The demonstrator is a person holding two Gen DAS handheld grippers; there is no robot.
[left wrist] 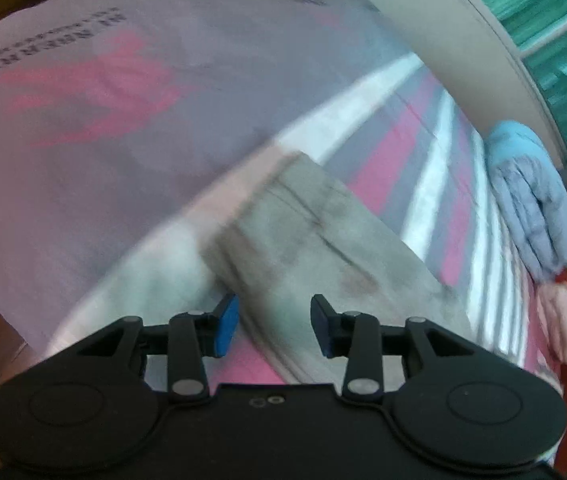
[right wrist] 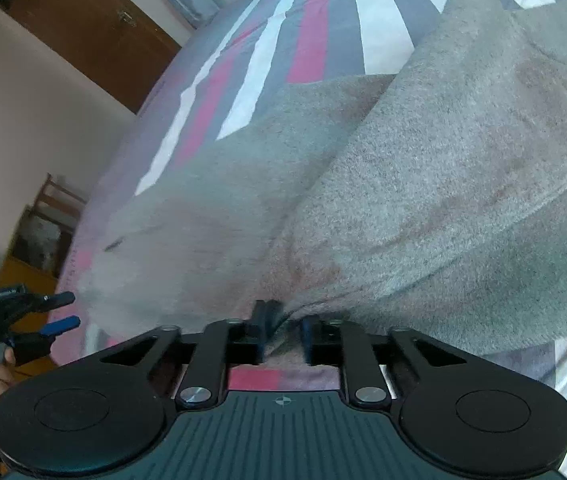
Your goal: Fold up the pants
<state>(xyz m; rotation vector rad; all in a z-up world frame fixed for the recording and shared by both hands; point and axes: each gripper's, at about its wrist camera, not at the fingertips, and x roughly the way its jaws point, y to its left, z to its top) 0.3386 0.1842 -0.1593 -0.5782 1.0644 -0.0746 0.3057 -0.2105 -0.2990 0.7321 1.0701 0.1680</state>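
Observation:
Grey fleece pants (right wrist: 423, 168) lie on a striped bed sheet (right wrist: 307, 40), with one part folded over another. My right gripper (right wrist: 283, 334) is shut on a bunched edge of the pants at its fingertips. In the left wrist view a leg end of the pants (left wrist: 323, 240) stretches ahead of my left gripper (left wrist: 274, 326), which is open with blue pads on either side of the cloth, gripping nothing. The left gripper (right wrist: 65, 312) also shows at the left edge of the right wrist view, open, beside the bed edge.
A pale lilac sheet with pink print (left wrist: 103, 120) covers the left part of the bed. A folded blue cloth (left wrist: 531, 192) and a pink and red item (left wrist: 563, 312) sit at the bed's right edge. A brown door (right wrist: 83, 28) and wooden furniture (right wrist: 43, 232) stand beyond.

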